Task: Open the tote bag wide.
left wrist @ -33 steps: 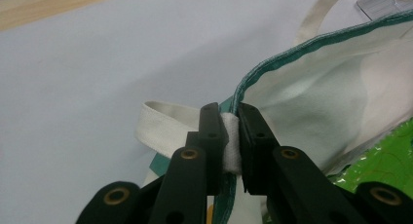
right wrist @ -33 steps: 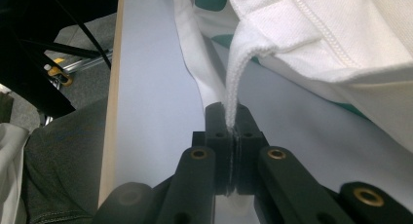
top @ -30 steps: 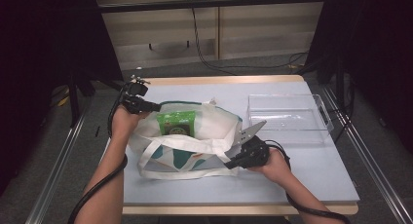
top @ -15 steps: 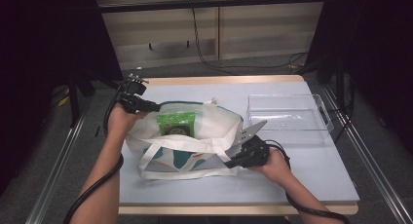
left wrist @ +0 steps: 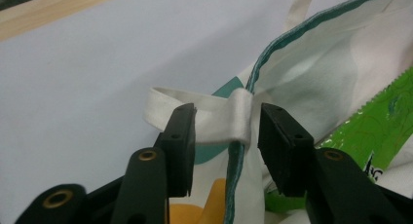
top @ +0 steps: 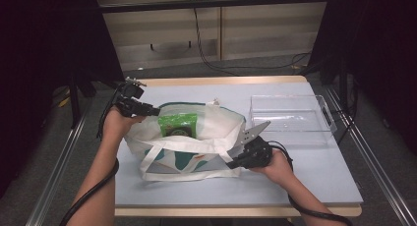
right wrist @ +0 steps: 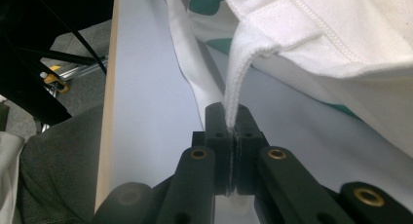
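Observation:
A white tote bag with teal patches lies open on the pale table, a green packet standing inside it. My left gripper is at the bag's far left rim. In the left gripper view its jaws have just been opening: they stand apart around the white strap and the teal-piped rim, the pads not pressing on them, with the green packet at the right. My right gripper is at the bag's near right corner. It is shut on the bag's white hemmed edge, which rises taut from it.
A clear plastic tray stands at the back right of the table. A wooden edge runs along the table's far side. The bag's loose handle loop lies toward the front. Metal rails flank both sides.
Little differs in the high view: the left forearm has shifted slightly at the bag's rim. The bag, the packet and the right hand stay where they were.

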`<state>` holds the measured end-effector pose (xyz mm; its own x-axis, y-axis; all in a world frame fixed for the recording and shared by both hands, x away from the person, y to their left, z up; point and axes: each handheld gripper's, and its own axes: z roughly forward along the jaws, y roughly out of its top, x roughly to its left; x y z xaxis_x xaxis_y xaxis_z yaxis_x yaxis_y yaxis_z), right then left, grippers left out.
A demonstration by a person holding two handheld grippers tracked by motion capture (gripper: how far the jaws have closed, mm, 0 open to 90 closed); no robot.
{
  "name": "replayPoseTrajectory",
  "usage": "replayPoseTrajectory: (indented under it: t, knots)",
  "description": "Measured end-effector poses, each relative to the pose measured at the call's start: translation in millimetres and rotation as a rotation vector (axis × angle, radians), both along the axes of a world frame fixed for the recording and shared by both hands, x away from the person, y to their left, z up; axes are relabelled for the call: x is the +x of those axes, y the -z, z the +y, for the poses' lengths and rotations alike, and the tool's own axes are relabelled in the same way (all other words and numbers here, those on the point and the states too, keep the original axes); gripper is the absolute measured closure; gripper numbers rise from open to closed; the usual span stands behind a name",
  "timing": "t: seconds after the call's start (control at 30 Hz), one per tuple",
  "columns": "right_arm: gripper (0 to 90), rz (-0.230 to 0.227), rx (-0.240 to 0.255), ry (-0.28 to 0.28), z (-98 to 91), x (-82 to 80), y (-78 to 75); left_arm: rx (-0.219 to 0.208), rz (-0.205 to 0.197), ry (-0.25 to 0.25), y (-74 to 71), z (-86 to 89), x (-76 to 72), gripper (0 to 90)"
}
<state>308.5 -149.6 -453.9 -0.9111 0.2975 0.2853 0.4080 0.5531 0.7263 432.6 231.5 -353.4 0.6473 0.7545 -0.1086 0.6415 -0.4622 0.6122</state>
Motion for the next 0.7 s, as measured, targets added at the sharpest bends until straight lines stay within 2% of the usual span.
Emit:
replayPoseTrajectory:
  t: [0.07, 0.13, 0.2, 0.3, 0.37, 0.4, 0.47, 0.53, 0.57, 0.7]
  knots:
    - [87.8, -0.003, 0.001, 0.003, -0.1, -0.2, -0.3, -0.007, -0.003, -0.008, 1.8, 2.9, -1.3, 57.1]
    - [87.8, -0.002, -0.001, 0.004, -0.1, -0.2, -0.3, -0.007, -0.01, -0.019, 4.3, 4.6, -1.8, 51.3]
    - [87.8, 0.001, 0.002, 0.01, -0.5, 0.3, -0.3, -0.016, -0.003, -0.035, 6.4, 7.7, -2.4, 54.0]
    - [87.8, -0.002, 0.008, 0.018, -0.5, 0.2, -0.8, -0.033, -0.003, -0.01, 10.3, 11.2, -4.5, 60.1]
    - [87.8, -0.003, 0.008, 0.02, -0.4, 0.2, -0.9, -0.033, -0.004, 0.002, 10.6, 11.0, -5.1, 70.1]
    - [87.8, -0.003, 0.011, 0.018, -0.2, 0.3, -0.9, -0.028, -0.003, 0.011, 10.5, 10.0, -5.6, 70.1]
    - [87.8, -0.005, 0.014, 0.018, 0.2, 0.3, -1.2, -0.023, 0.001, 0.014, 9.4, 6.9, -5.6, 79.7]
    - [87.8, -0.005, 0.012, 0.014, 0.2, 0.2, -1.3, -0.018, 0.001, 0.014, 8.8, 6.2, -5.0, 80.1]
    - [87.9, 0.005, 0.01, 0.01, 0.0, -0.8, -1.1, -0.023, 0.001, -0.012, 7.1, 4.9, -4.5, 80.5]
    - [87.9, 0.005, 0.006, 0.003, -0.3, -2.6, 0.3, -0.024, -0.005, -0.02, 4.5, 5.3, -3.0, 80.6]
